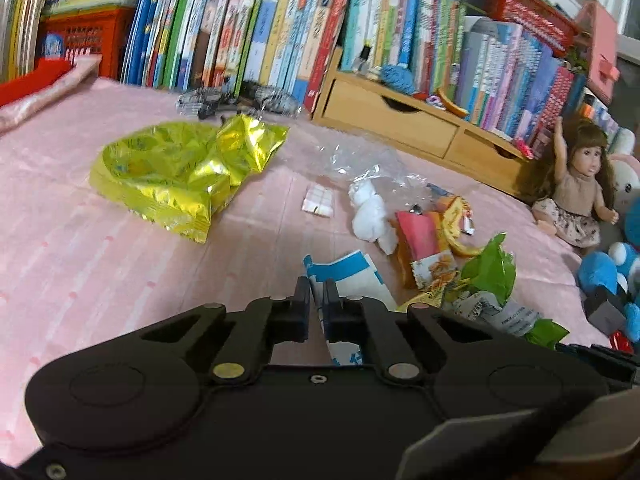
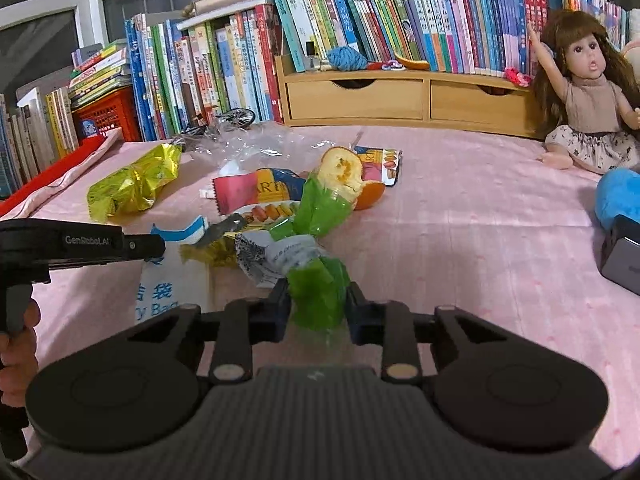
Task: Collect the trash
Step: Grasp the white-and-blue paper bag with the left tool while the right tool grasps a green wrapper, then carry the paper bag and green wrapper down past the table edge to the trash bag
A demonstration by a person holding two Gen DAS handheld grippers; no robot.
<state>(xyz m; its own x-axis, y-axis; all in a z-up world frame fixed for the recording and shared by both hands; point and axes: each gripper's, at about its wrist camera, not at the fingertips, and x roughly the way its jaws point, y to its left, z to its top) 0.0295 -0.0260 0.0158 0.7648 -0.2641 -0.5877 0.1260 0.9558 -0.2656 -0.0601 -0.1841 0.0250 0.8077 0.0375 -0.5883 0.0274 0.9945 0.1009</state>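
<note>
Left wrist view: left tool [image 1: 317, 300] is pinching the edge of a white-and-blue paper bag [image 1: 352, 272], jaws pressed almost together with only the thin sheet between them. Bag lies flat on the pink cloth surface [image 1: 100, 272]. Right wrist view: right tool [image 2: 318, 306] is pinching a crumpled green plastic wrapper [image 2: 316, 292], pads against both sides of it. Wrapper runs forward from the jaws as a twisted strip with a white printed label [image 2: 276, 256] around its middle. Rest of the trash sits in a loose pile ahead of both tools: orange peel [image 2: 344, 176], a red snack packet [image 2: 244, 192], a printed packet with food pictures [image 2: 272, 212], white crumpled tissue [image 1: 370, 212], clear plastic film [image 1: 360, 160]. Yellow foil bag [image 1: 180, 172] lies apart, to the left of the pile. Left tool also shows in the right wrist view at the left edge, with a hand [image 2: 18, 356] on its grip. Background: rows of books [image 2: 360, 12], a wooden drawer unit [image 2: 400, 96], a doll [image 2: 588, 92] seated at right, a blue plush toy [image 2: 618, 196] beside it.
</note>
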